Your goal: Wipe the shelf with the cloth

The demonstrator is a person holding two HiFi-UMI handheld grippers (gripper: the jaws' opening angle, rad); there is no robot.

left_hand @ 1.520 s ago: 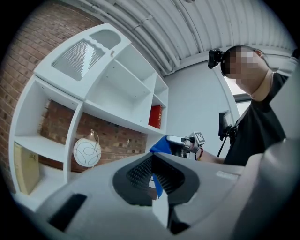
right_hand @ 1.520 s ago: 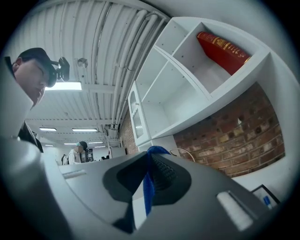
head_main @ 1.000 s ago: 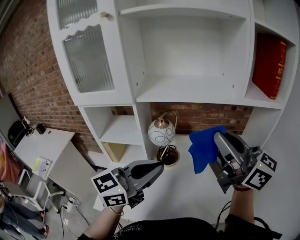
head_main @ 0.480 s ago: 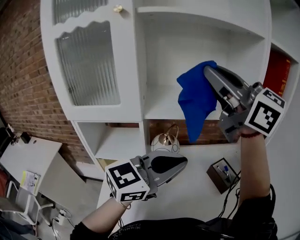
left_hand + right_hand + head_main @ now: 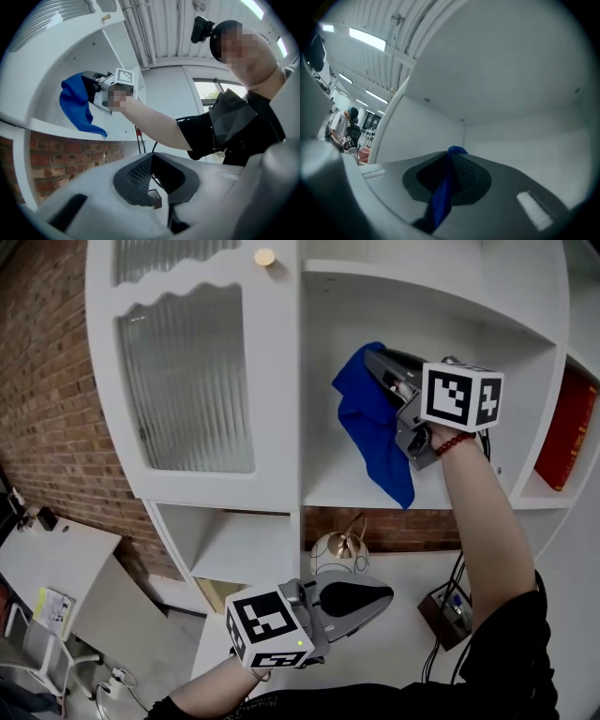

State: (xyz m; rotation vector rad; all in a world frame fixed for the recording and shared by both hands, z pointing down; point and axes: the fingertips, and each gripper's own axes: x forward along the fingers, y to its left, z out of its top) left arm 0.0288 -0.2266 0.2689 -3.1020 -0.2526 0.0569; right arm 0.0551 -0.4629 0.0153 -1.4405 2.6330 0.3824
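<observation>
My right gripper is raised inside the open middle bay of the white shelf unit and is shut on a blue cloth. The cloth hangs from the jaws, its lower corner just above the shelf board; whether it touches the board is unclear. In the right gripper view the cloth is a blue strip pinched between the jaws, with the bay's white walls ahead. My left gripper is low, over the desk, jaws closed with nothing in them. The left gripper view shows the cloth hanging above the shelf edge.
A ribbed-glass cabinet door closes the bay to the left. A red book leans in the right bay. Under the shelf, a round lamp and a small brown box stand on the white desk.
My right gripper has risen from desk height and moved left into the middle bay, carrying the blue cloth. The left gripper has stayed low over the desk.
</observation>
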